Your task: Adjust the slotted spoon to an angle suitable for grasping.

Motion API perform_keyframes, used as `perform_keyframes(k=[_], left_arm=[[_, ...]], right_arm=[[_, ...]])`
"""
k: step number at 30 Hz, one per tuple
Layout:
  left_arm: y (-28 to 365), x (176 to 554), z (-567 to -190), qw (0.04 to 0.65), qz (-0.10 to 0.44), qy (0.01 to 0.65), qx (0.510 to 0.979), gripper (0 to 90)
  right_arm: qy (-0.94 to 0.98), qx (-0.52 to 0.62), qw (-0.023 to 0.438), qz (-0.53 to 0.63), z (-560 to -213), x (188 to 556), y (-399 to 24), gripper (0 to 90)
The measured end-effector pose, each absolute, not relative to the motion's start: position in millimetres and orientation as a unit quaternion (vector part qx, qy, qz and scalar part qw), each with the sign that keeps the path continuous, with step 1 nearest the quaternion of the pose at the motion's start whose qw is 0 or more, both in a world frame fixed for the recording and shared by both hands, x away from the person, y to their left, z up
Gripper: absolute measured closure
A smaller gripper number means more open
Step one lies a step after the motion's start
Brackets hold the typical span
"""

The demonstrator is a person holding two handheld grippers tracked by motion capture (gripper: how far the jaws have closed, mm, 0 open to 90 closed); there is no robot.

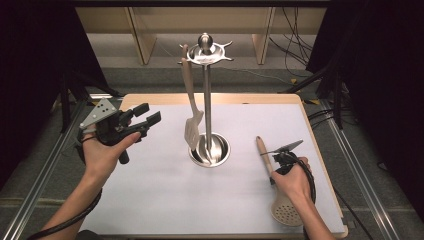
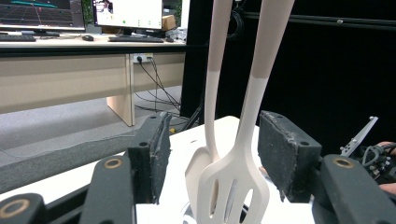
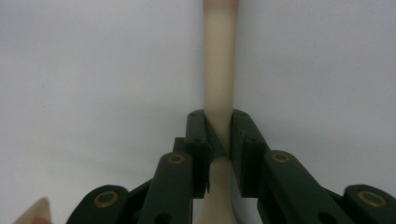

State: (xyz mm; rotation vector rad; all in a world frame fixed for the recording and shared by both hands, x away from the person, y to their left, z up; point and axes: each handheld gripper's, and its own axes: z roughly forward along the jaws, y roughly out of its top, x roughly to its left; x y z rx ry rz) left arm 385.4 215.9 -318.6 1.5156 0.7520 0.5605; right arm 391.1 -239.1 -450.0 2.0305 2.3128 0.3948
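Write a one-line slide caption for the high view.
Right tongs grip a skimmer on the table; open left tongs face a hanging spatula.

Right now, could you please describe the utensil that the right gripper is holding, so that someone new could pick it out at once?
Start at the steel utensil stand in the middle of the white table, then look to its right. There the skimmer spoon lies flat under the right gripper, whose jaws are shut on its handle. Unlike the slotted spatula hanging from the stand, it has a round bowl full of small holes.

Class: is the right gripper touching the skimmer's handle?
Touching. The right gripper view shows the right gripper with both jaws pressed against the skimmer's handle.
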Motion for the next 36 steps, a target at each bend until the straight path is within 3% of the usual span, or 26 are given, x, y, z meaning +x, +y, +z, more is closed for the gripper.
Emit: perform_keyframes(k=[2, 11, 13, 17, 33, 36], left_arm=[[216.0, 385.6, -318.9, 0.628, 0.244, 0.329, 0.662, 43.4], [216.9, 385.1, -318.9, 0.628, 0.245, 0.328, 0.662, 43.3], [216.8, 385.4, -319.2, 0.630, 0.244, 0.327, 0.661, 43.3], [216.7, 385.6, -319.7, 0.628, 0.245, 0.326, 0.662, 43.3], [217.5, 383.9, -322.0, 0.635, 0.231, 0.329, 0.659, 43.3], [217.1, 383.5, -322.0, 0.634, 0.233, 0.330, 0.660, 43.3]], right_arm=[[0.741, 0.656, 0.012, 0.144, -446.3, 388.7, -239.6, 79.4], [0.758, 0.598, 0.087, 0.243, -438.4, 372.2, -248.7, 79.3], [0.750, 0.591, 0.068, 0.290, -436.6, 368.9, -250.8, 79.2], [0.747, 0.574, 0.099, 0.320, -433.6, 364.6, -252.3, 79.3], [0.720, 0.564, 0.173, 0.366, -411.5, 362.0, -245.8, 79.3], [0.715, 0.564, 0.165, 0.379, -410.5, 360.1, -246.1, 79.3]])
